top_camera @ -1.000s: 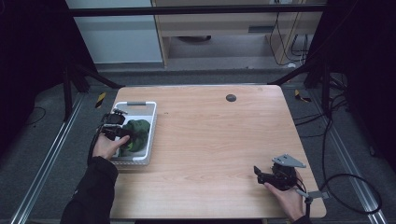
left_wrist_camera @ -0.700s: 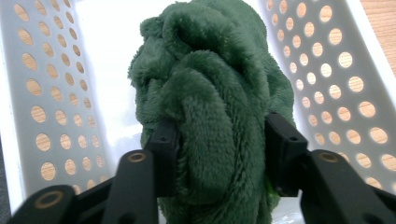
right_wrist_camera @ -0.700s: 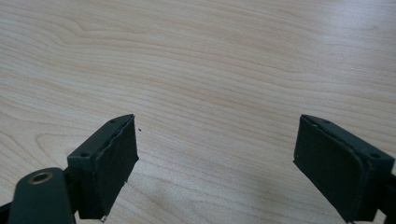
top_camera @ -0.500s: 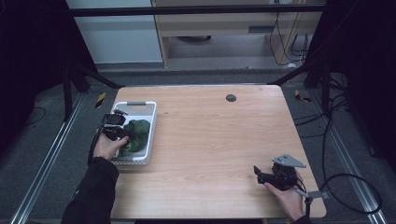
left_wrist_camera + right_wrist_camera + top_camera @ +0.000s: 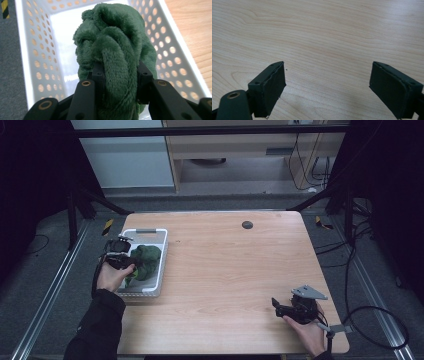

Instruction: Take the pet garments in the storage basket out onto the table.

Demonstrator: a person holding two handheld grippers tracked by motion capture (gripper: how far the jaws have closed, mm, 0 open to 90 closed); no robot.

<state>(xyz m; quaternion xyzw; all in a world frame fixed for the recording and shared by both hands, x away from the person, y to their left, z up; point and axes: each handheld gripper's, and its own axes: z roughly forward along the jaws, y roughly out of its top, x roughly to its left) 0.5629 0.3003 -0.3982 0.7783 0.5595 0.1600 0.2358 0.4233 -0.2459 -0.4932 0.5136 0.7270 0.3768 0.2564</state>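
Observation:
A green plush cloth lies bunched in a white perforated basket at the table's left side. My left gripper reaches into the basket from the left. Its jaws have just been closing, and they now pinch a thick fold of the cloth between the pads, so the left gripper is shut on it. The basket's white walls stand around the cloth. Near the table's front right corner, my right gripper rests in a hand. In its own view the right gripper stands open over bare wood, with nothing between its jaws.
The wooden table has a small dark round spot near its far edge. A cable trails off the right side. Grey floor and dark frame rails surround the table.

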